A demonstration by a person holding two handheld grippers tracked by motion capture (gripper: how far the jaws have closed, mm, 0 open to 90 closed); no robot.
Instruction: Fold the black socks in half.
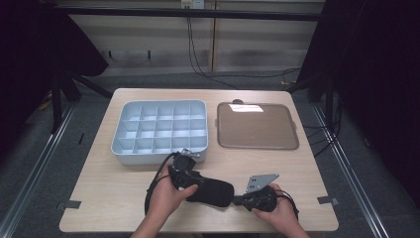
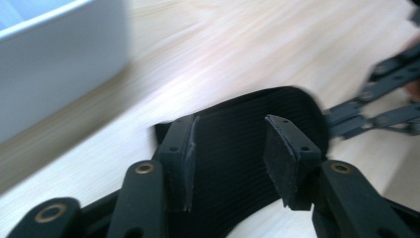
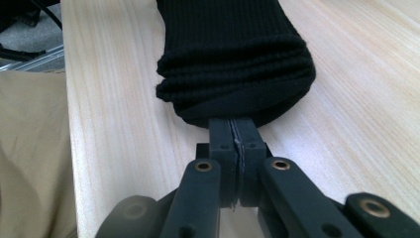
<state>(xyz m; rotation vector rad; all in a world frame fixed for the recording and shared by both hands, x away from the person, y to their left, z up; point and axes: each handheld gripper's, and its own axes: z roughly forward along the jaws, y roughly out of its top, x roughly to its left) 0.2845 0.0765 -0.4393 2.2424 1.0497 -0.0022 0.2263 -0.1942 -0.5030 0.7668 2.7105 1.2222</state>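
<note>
a black ribbed sock (image 1: 214, 192) is seen lying on the wooden table (image 1: 109, 188) near its front edge, stretched between the two hand-held tools. in the high view the left gripper (image 1: 184, 171) is held over the sock's left end and the right gripper (image 1: 242, 200) meets its right end, but the jaws themselves are too small there to be read.

that detail is supplied by the gripper views. in the right gripper view the right gripper (image 3: 236, 136) is shown with its jaws pressed together on the rolled cuff of the sock (image 3: 233, 64), the fabric bunched in thick folds just above the pads; a beige cloth at the left edge of that view cannot be identified. in the left gripper view the left gripper (image 2: 229, 153) is shown with its jaws parted about halfway, the sock (image 2: 237, 163) lying between and behind the pads, which are not pressed on it; the linkage of the other tool is glimpsed at the far right, blurred.

a pale grey divided organiser box (image 1: 159, 130) is placed behind the left gripper, its front wall close to it; that wall (image 2: 54, 64) looms at the upper left of the left gripper view. a brown flat lid (image 1: 257, 126) is set beside the box to the right, well apart from the sock. black cables (image 1: 198, 59) are draped down the back wall.
</note>
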